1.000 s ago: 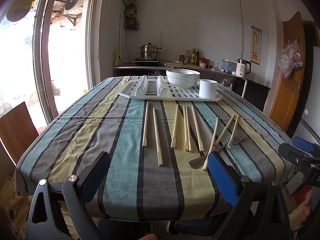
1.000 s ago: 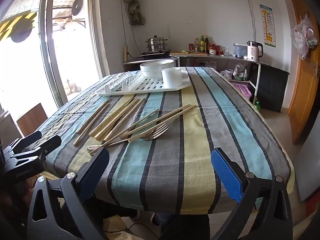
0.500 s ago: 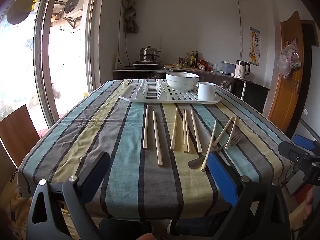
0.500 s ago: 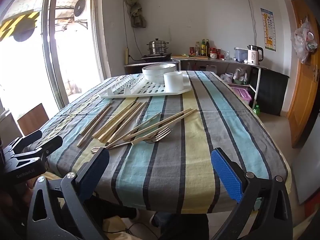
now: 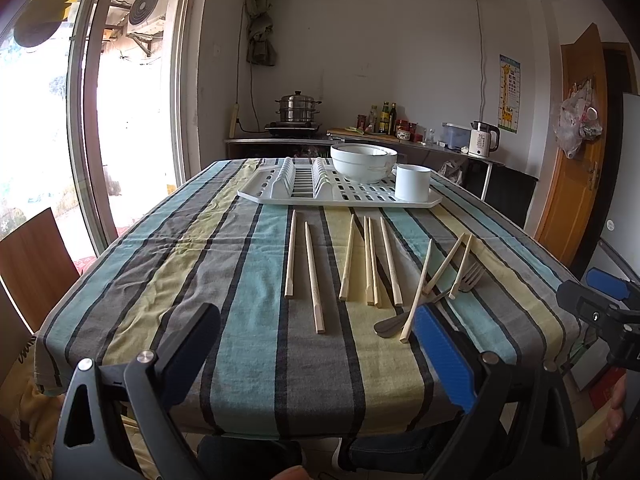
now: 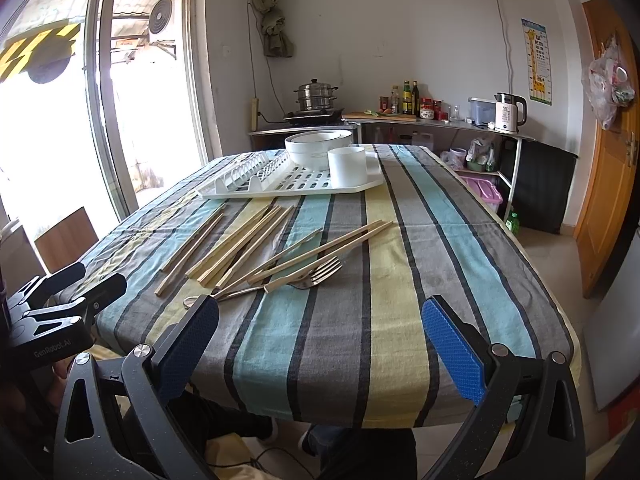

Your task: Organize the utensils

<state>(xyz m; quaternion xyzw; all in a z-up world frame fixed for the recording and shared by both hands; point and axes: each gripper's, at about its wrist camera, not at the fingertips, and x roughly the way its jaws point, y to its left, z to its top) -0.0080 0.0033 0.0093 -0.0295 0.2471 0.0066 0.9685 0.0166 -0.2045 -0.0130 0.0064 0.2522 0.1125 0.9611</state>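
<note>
Several wooden chopsticks (image 5: pixel 312 276) (image 6: pixel 240 244) lie in loose rows on the striped tablecloth (image 5: pixel 248 280). At their right end a metal fork (image 5: pixel 470 276) (image 6: pixel 316 276) and a spoon (image 5: pixel 390 326) lie crossed under three of the chopsticks. A white drying rack (image 5: pixel 344 196) (image 6: pixel 288 184) stands beyond them with stacked white bowls (image 5: pixel 363 162) and a white cup (image 5: pixel 412 182) (image 6: pixel 347 167) on it. My left gripper (image 5: pixel 316 356) hangs open at the table's near edge, empty. My right gripper (image 6: pixel 320 348) is open and empty at the near right edge.
A wooden chair back (image 5: pixel 34 268) stands left of the table by the glass door. A counter (image 6: pixel 424 120) along the back wall carries a steamer pot (image 5: pixel 298 109), bottles and a kettle (image 6: pixel 508 111). An orange door (image 5: pixel 576 160) is at the right.
Both grippers have dropped a little toward the near table edge, so the table sits higher in both views. The utensils have not moved.
</note>
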